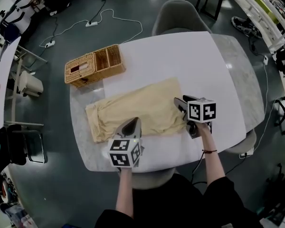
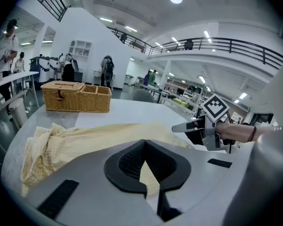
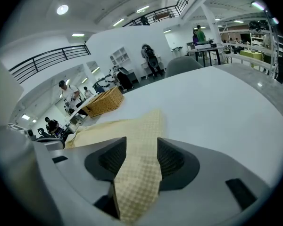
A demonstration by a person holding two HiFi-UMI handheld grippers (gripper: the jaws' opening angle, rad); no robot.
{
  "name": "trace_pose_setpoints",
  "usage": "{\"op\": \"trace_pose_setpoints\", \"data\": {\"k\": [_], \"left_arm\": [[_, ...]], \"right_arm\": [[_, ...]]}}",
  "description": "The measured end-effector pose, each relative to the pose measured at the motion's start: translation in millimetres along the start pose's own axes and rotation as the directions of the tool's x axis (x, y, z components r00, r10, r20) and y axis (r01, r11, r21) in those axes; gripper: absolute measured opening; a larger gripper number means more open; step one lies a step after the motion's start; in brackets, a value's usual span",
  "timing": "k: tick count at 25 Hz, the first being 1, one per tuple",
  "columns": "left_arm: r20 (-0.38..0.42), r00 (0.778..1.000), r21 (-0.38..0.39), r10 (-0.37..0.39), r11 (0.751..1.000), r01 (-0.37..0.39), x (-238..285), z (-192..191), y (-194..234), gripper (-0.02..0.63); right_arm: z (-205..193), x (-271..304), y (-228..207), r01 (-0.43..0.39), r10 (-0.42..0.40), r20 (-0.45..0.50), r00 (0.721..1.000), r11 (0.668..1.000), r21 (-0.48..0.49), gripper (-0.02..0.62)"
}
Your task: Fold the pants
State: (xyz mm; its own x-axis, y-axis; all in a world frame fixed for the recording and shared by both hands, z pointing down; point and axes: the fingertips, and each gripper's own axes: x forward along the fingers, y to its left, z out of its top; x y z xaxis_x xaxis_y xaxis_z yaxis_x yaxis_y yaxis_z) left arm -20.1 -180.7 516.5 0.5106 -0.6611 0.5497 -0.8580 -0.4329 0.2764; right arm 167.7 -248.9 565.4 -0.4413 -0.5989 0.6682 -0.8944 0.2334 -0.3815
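Pale yellow checked pants (image 1: 137,110) lie in a long band across the white table (image 1: 180,61), bunched at their left end. My left gripper (image 1: 132,124) is at the band's near edge, left of middle. In the left gripper view its tips (image 2: 144,142) meet, with a wedge of the pants (image 2: 85,135) caught behind them. My right gripper (image 1: 179,102) is at the band's right end. In the right gripper view its jaws (image 3: 141,145) stand apart, and a strip of the pants (image 3: 132,131) runs loosely between them.
A wicker basket (image 1: 94,65) with a lidded half and an open half stands at the table's far left corner, just beyond the pants. A grey chair (image 1: 180,15) is tucked in at the far side. Bare white tabletop lies beyond and right of the pants.
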Motion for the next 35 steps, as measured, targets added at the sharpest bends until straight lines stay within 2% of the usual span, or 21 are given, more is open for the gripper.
{"op": "trace_pose_setpoints", "data": {"k": [5, 16, 21, 26, 35], "left_arm": [[-0.025, 1.0, -0.008, -0.014, 1.0, 0.013, 6.6, -8.8, -6.8, 0.008], [-0.046, 0.999, -0.017, -0.012, 1.0, 0.011, 9.8, -16.4, -9.6, 0.008], [-0.045, 0.999, -0.025, -0.009, 1.0, 0.008, 7.9, -17.8, -7.6, 0.008], [-0.036, 0.999, -0.027, -0.004, 1.0, 0.003, 5.1, -17.0, -9.7, 0.008], [-0.02, 0.999, -0.02, 0.026, 0.999, -0.026, -7.1, -15.0, -6.0, 0.008]], "right_arm": [[-12.8, 10.3, -17.7, 0.037, -0.037, -0.058, 0.998, 0.999, -0.002, 0.199], [-25.5, 23.0, -21.1, 0.042, -0.041, -0.125, 0.991, 0.999, 0.004, 0.201], [-29.1, 29.3, -15.7, 0.02, -0.022, -0.165, 0.986, 1.0, -0.012, 0.125], [-27.2, 26.6, -12.8, 0.002, -0.004, -0.158, 0.987, 1.0, -0.012, 0.041], [-17.3, 18.2, -3.4, -0.034, 0.035, -0.121, 0.992, 0.999, 0.013, 0.028]]}}
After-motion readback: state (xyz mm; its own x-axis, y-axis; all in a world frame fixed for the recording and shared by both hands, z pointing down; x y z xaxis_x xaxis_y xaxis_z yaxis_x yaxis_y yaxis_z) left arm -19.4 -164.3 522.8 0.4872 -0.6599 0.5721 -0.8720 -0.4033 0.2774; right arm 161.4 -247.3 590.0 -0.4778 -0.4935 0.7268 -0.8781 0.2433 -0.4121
